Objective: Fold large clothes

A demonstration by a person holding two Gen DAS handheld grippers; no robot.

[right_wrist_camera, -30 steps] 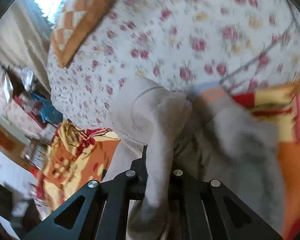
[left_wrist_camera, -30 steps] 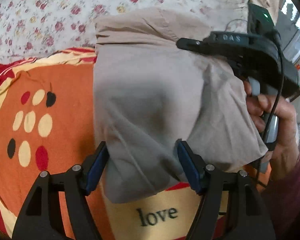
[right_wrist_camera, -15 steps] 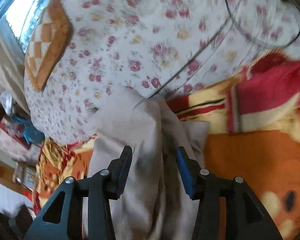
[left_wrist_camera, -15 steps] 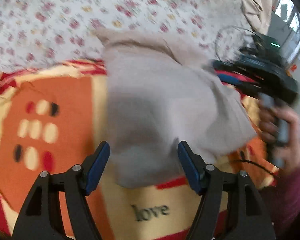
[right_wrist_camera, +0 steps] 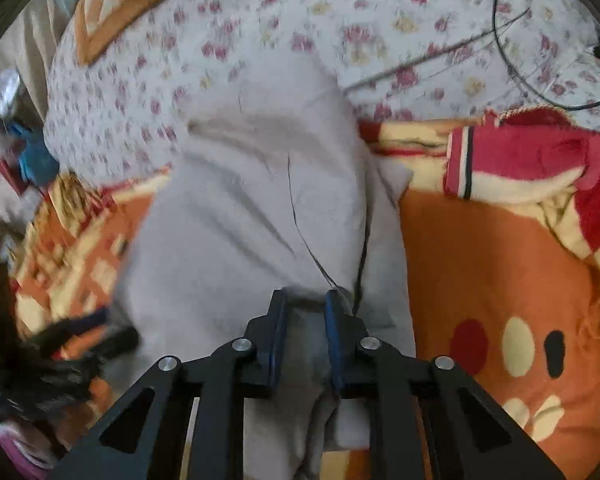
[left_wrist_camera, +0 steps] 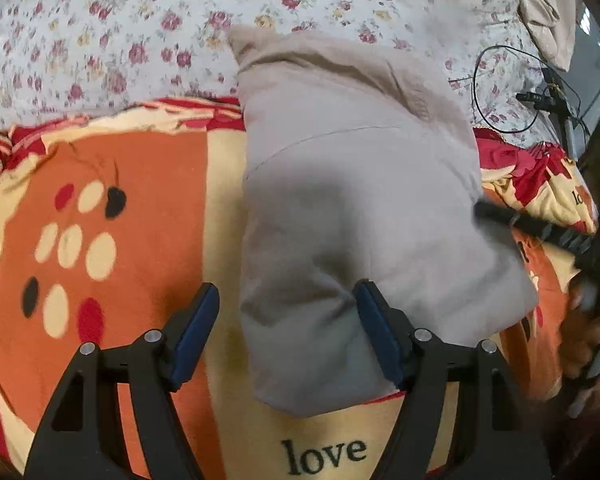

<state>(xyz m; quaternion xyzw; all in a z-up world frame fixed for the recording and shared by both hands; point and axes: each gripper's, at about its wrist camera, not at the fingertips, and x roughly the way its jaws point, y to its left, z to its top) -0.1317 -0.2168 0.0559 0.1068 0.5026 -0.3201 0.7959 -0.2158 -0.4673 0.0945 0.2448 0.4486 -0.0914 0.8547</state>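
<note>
A beige-grey garment (left_wrist_camera: 360,200), folded into a thick block, lies on an orange and red blanket (left_wrist_camera: 100,184). My left gripper (left_wrist_camera: 286,300) stands open over its near left corner. Its right finger touches the cloth and its left pad (left_wrist_camera: 198,328) is clear of it. In the right wrist view the garment (right_wrist_camera: 240,220) fills the middle. My right gripper (right_wrist_camera: 304,308) is closing with a ridge of the fabric between its narrow jaws, and creases run to its tips. The right gripper (left_wrist_camera: 540,232) shows blurred at the garment's right edge. The left gripper (right_wrist_camera: 80,340) is a blur at the lower left.
A white floral sheet (left_wrist_camera: 100,40) covers the bed beyond the blanket. A black cable loop (left_wrist_camera: 500,88) and a small device lie on it at the far right. An orange patterned cushion (right_wrist_camera: 120,4) and floor clutter (right_wrist_camera: 32,160) sit past the bed's edge. A hand (left_wrist_camera: 592,320) holds the right gripper.
The right gripper let go of the cloth strip it held up, opened, then narrowed again on a fold. The garment settled into a flatter block, and the right gripper shifted to its right edge.
</note>
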